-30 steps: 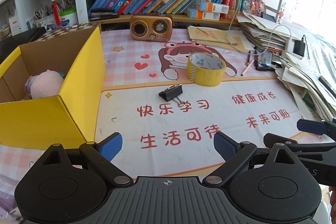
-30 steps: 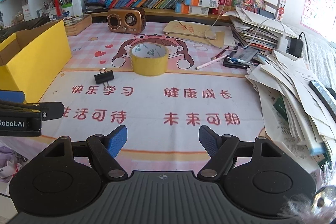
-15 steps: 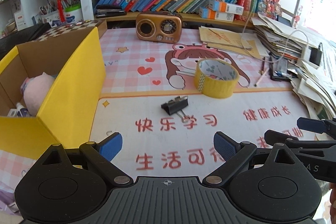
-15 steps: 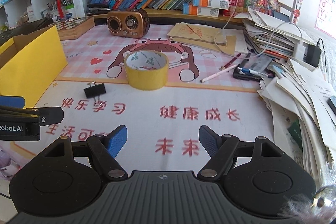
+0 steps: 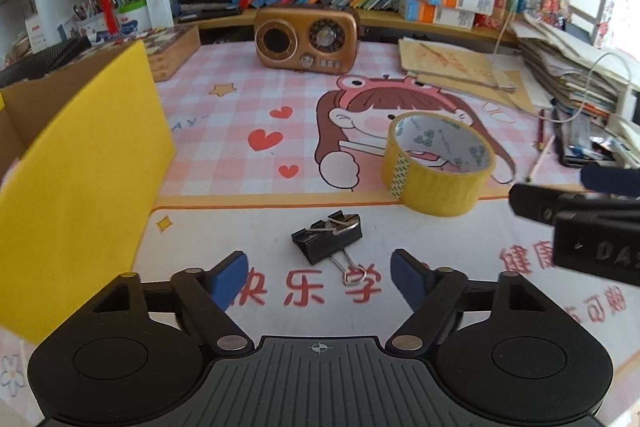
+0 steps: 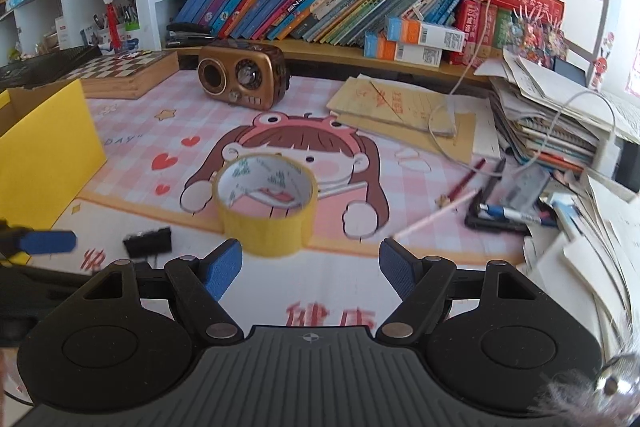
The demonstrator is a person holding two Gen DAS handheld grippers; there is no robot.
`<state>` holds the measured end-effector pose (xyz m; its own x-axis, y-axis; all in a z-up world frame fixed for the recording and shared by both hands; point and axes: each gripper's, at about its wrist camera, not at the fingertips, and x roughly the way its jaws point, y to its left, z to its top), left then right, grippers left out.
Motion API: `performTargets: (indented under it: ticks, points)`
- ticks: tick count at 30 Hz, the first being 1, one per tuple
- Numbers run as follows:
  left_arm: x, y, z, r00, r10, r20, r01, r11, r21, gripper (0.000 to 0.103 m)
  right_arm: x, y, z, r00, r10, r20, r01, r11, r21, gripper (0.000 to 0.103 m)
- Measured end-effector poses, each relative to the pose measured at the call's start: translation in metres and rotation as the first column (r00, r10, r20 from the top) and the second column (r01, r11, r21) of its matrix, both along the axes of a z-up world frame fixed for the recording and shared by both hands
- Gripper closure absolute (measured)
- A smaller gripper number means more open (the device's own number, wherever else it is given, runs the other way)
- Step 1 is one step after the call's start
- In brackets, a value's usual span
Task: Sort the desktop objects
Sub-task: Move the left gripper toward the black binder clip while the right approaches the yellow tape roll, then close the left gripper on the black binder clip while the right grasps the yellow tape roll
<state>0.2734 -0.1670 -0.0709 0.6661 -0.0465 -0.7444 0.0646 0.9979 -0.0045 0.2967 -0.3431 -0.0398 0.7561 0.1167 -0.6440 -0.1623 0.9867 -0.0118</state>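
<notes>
The left claw point(image 5: 318, 277), its jaws just narrowing yet still apart and empty, faces the black metal binder clip point(image 5: 327, 237) at 12 o'clock on the table point(image 5: 440, 267). The right claw point(image 6: 310, 269) gapes empty, the yellow tape roll point(image 6: 266, 207) just beyond at 11 o'clock.

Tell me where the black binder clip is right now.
In the left wrist view, the black binder clip lies on the desk mat just ahead of the open left gripper, nearer than the yellow tape roll.
</notes>
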Motion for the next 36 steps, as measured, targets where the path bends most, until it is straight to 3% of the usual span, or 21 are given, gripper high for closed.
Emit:
performTargets:
  ticks: [7, 12, 14, 20, 27, 36]
  points:
    - [0.024, -0.011, -0.015, 0.997, 0.073, -0.037, -0.073, 0.997, -0.015, 0.04, 0.015, 0.002, 0.001, 1.0, 0.028, 0.01, -0.028, 1.0, -0.014, 0.029]
    - [0.029, -0.017, -0.017, 0.996, 0.087, -0.019, -0.087, 0.996, 0.004, 0.048, 0.02, 0.002, 0.0, 0.999, 0.039, 0.001, -0.038, 0.999, -0.013, 0.029]
    - [0.029, -0.016, -0.017, 0.996, 0.093, -0.011, -0.093, 0.996, 0.01, 0.058, 0.022, 0.002, -0.001, 0.999, 0.043, -0.004, -0.043, 0.999, -0.009, 0.028]
    - [0.025, -0.003, -0.012, 0.997, 0.076, -0.015, -0.076, 0.997, -0.015, 0.058, 0.031, 0.011, -0.008, 0.997, 0.072, -0.022, -0.072, 0.997, -0.001, 0.024]
    - [0.009, 0.024, 0.015, 0.995, 0.094, 0.024, -0.093, 0.995, -0.044, 0.058, 0.051, 0.031, -0.026, 0.991, 0.129, -0.039, -0.131, 0.991, -0.033, 0.018]
    - [-0.012, 0.039, 0.03, 0.996, 0.088, 0.012, -0.086, 0.992, -0.093, 0.058, 0.079, 0.047, -0.046, 0.991, 0.114, -0.063, -0.118, 0.992, -0.055, 0.017]
